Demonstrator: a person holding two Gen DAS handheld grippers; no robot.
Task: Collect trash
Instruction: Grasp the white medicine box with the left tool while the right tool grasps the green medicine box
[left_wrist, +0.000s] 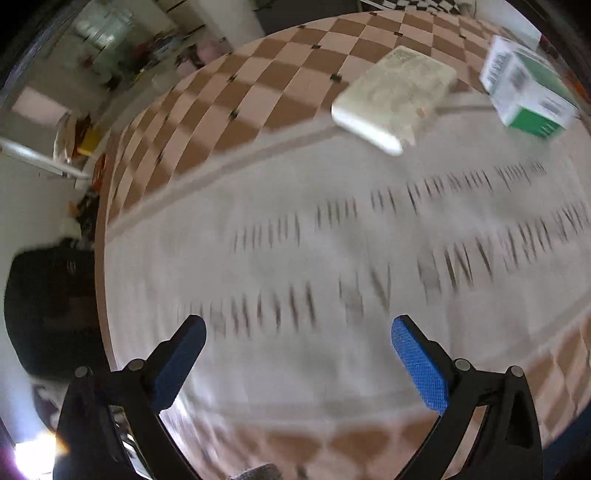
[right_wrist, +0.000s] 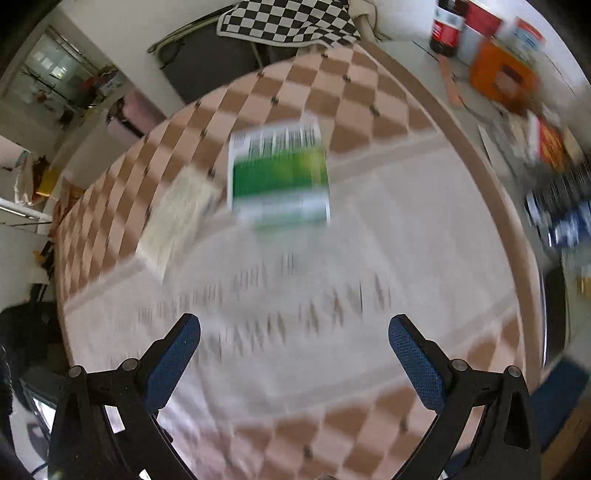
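From the left wrist view we see, at far left, a black bulky shape (left_wrist: 51, 310) beside the round bench (left_wrist: 155, 155), whose cloth is checked brown and pink around a pale central panel with rows of dark printed letters (left_wrist: 332, 258). Our left gripper (left_wrist: 298, 334) hangs over that panel with its jaws spread wide and nothing between the blue pads (left_wrist: 419, 365). Further right, near the far edge of the pale panel, lies a flat whitish rectangular pack (left_wrist: 391, 98) — and just beside it, to the right, a green-and-white cardboard box (left_wrist: 528, 88). Both are well apart from the jaws.

In the right wrist view the same whitish pack (right_wrist: 177, 218) sits left of centre, with the green-and-white box (right_wrist: 279, 177) touching or just beside it; blur keeps us from telling which. Our right gripper (right_wrist: 294, 332) is over the lettered panel, jaws spread and empty. At far right, off the bench, a dark bottle with a red label (right_wrist: 447, 27) and an orange box (right_wrist: 502, 74) stand on a neighbouring surface — the rest there is too blurred to name.
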